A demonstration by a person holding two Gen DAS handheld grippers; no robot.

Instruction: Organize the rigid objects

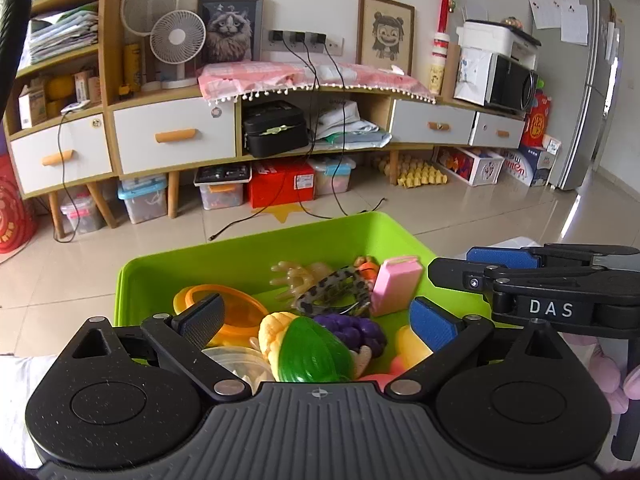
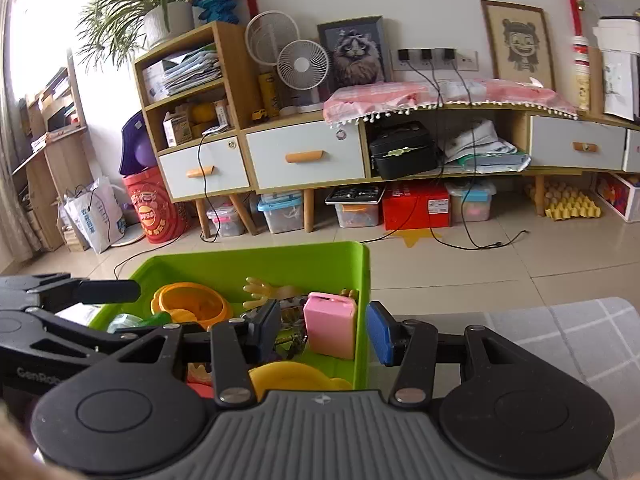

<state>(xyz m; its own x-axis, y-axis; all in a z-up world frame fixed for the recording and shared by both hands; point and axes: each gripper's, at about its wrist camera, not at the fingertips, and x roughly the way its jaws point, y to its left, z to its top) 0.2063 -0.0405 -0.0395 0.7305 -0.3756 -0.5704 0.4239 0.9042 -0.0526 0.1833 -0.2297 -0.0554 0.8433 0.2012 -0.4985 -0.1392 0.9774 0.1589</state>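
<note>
Left claw (image 1: 316, 322) spread wide over half-hidden toy corn (image 1: 304, 350), right claw (image 2: 326, 330) open astride green bin (image 2: 362, 300) wall.

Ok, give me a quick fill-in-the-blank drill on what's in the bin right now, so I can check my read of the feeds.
1. The toys sit in a bin whose colour is ____.
2. The small carton standing at the bin's right side is ____ in colour.
3. The corn lies beside a bunch of purple ____.
4. The jaws of the left gripper are ____, with nothing clamped.

Missing words: green; pink; grapes; open
</note>
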